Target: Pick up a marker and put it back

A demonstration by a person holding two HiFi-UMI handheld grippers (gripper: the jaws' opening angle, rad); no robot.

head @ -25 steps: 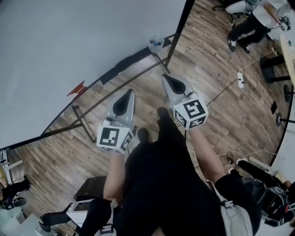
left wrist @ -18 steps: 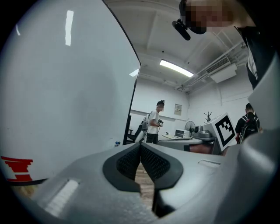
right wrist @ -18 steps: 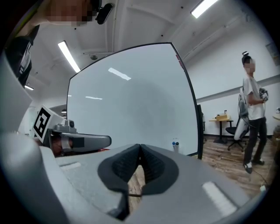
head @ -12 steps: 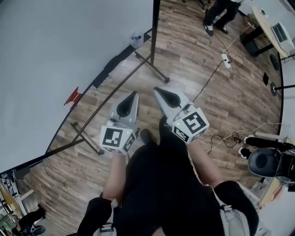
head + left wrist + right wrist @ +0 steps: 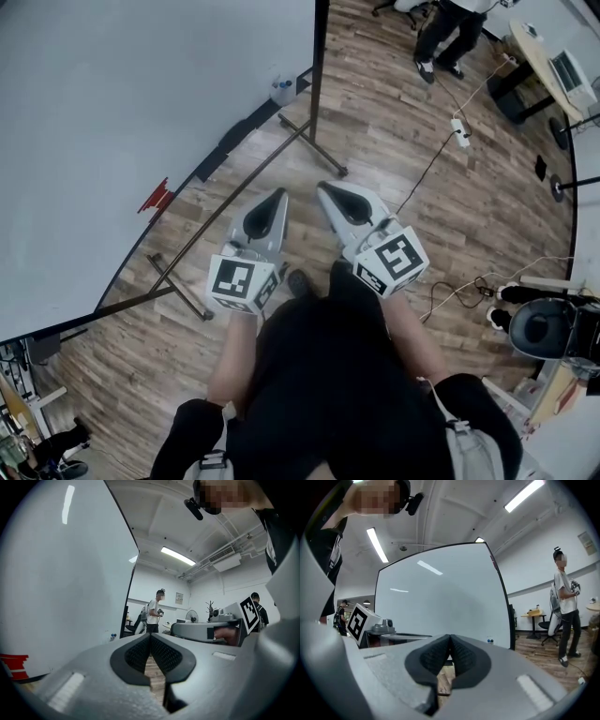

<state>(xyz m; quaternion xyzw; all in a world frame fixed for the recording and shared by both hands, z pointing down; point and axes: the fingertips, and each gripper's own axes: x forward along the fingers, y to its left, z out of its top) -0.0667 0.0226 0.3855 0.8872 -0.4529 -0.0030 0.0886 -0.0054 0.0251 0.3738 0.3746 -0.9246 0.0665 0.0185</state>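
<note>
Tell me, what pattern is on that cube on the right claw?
Black square markers on white faces cover the cube; the head view shows it best.

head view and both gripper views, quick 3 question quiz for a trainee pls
1. True or false: the left gripper is wide open.
2. The floor under the whiteboard is: A carpet, B wood, C tile.
3. How do the jaws of the right gripper stand, and what is between them?

Key: 1 false, its jaws are together. 2 B. 3 together, with nothing between them.
</note>
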